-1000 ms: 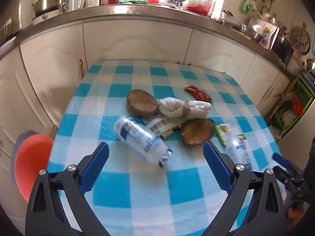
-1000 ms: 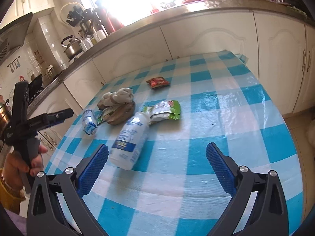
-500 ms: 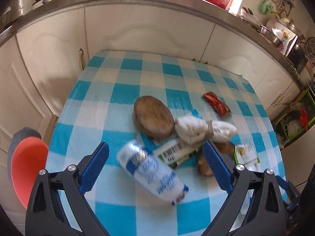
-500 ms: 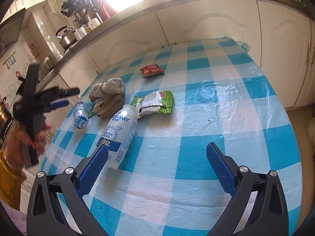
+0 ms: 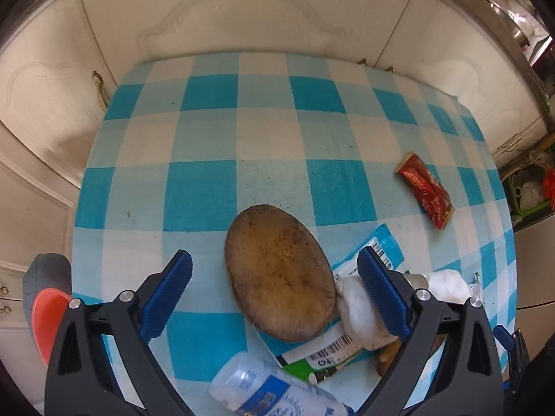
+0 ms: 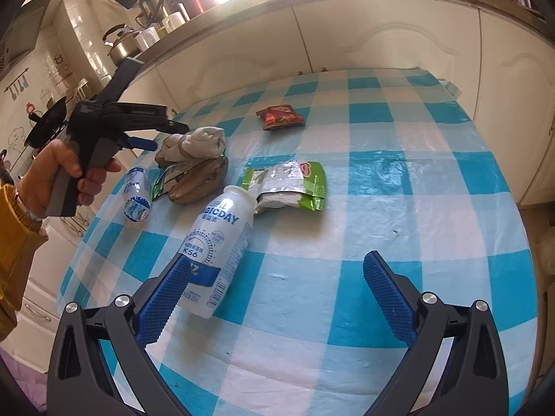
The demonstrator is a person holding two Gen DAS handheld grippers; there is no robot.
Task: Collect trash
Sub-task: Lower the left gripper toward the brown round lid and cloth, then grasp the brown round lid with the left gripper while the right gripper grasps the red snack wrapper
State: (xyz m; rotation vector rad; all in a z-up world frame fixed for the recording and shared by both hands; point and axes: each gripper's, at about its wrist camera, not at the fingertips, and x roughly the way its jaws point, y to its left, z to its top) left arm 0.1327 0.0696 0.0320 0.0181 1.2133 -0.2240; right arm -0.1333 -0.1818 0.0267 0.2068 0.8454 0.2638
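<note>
A: Report the left gripper (image 5: 274,294).
B: Its jaws stand wide apart and hold nothing. It hangs over the table (image 5: 215,138), and the brown oval piece (image 5: 279,272) lies between the blue pads without touching either. In the right wrist view a hand (image 6: 66,176) holds this gripper above the table's left edge.

A: Report the right gripper (image 6: 275,298).
B: Its jaws are also spread wide and empty. The left pad (image 6: 163,308) overlaps the base of the large white bottle (image 6: 220,242) in the picture; contact cannot be confirmed.

A: Locate the trash.
B: All items rest on the blue-and-white checked cloth.
- Large white bottle: lies on its side near the middle of the table, neck touching the green snack bag (image 6: 295,187).
- Small bottle (image 6: 137,194): lies on its side near the left edge.
- White cloth bundle (image 6: 197,142): sits on top of a brown piece and a printed wrapper (image 5: 326,346), just beside the brown oval piece.
- Red wrapper (image 6: 280,117): lies alone, well apart from the pile, toward the far edge beside the white cabinets (image 5: 242,17).

A: Anything beyond the table?
B: A red bowl-shaped object (image 5: 48,319) sits below the left edge.
</note>
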